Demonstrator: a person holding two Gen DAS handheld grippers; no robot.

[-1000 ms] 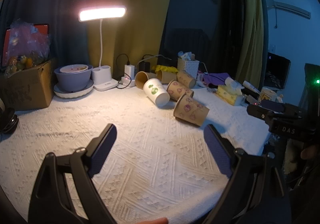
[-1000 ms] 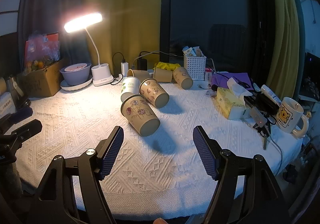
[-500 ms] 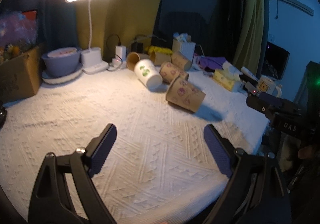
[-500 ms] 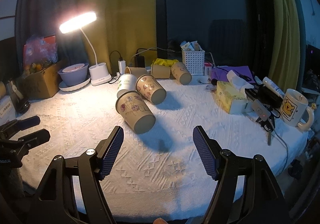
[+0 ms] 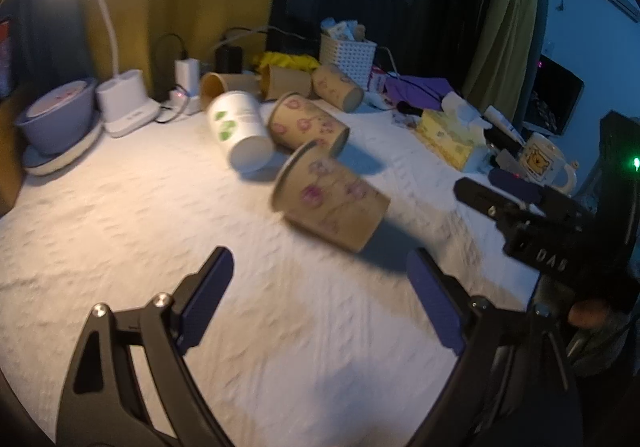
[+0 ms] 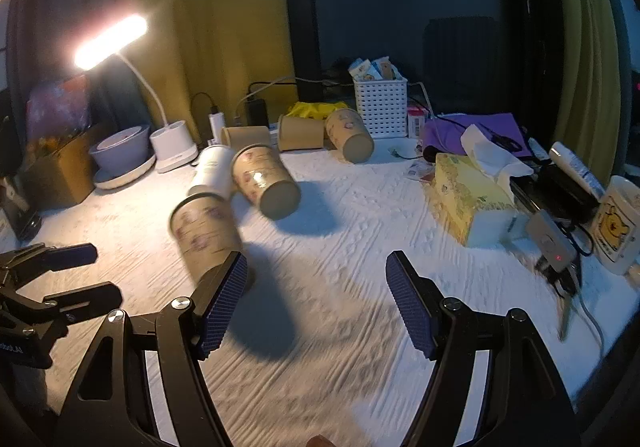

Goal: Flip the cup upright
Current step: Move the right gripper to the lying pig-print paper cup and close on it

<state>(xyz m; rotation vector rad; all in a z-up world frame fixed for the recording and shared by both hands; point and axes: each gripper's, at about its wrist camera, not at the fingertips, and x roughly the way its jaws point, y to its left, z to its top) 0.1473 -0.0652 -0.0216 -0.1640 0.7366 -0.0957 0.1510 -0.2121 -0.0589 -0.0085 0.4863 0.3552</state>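
Bowl [image 6: 120,149]: lavender, round and smooth, on a pale plate at the far left; what is in it is too dim to tell.
Lamp [image 6: 110,41]: a glowing bar on a thin white curved neck, standing in a white rounded base.
Tablecloth [image 5: 120,231]: white, woven with a raised knit-like pattern.
White cup [image 5: 240,135]: paper, printed with green leaves, on its side just beside the brown ones.
Left gripper [image 5: 318,301]: black frame with ribbed blue pads, fingers spread wide and holding nothing, low over the cloth just short of the nearest cup.
Cup [image 5: 332,201]: brown paper, tapered, printed with pink flowers, lying on its side near the middle of the table with its mouth toward the lamp side.
Right gripper [image 6: 316,305]: same build, fingers wide apart and empty; from its own camera the cup sits behind its left finger [image 6: 222,301]. Its body reads "DAS" upside down in the left view.
Basket [image 6: 380,105]: white perforated plastic, holding small packets.
Tissue box [image 6: 470,203]: yellow card, one white tissue sticking up.
Mug [image 6: 618,225]: cream ceramic with a yellow bear.
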